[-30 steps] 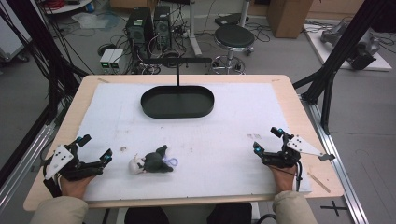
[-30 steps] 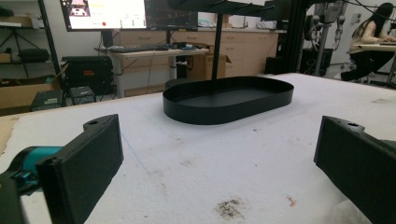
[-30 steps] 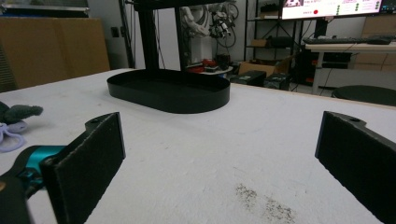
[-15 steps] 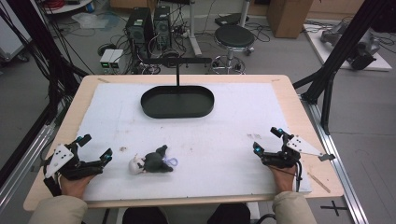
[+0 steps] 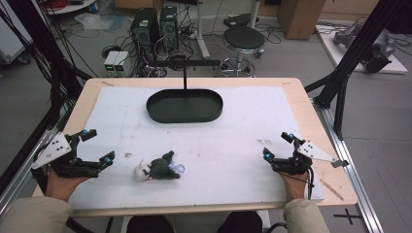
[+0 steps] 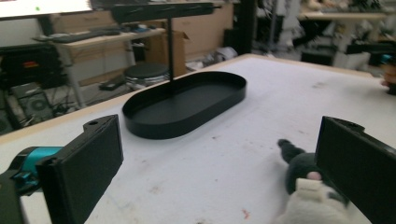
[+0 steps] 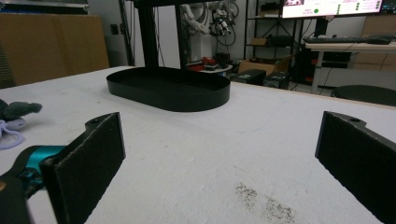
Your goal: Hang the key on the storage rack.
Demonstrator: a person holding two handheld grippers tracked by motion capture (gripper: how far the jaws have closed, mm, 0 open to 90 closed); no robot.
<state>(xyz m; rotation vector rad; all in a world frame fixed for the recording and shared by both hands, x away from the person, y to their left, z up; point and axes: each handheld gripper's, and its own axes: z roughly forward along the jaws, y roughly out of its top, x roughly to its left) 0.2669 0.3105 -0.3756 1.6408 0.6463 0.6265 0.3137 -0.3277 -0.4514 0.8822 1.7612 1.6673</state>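
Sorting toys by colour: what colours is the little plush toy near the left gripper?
Dark grey with a white end, best seen in the high view: plush toy.

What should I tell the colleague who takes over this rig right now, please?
Left gripper: open, empty, on the table's near left, beside the plush toy.
Right gripper: open, empty, near right.
Plush toy: lies on the white mat, near centre-left, not gripped.
Black oval tray: at the far middle, empty.
Done: nothing grasped yet.
Left: probably pick up the toy, likely for the tray.
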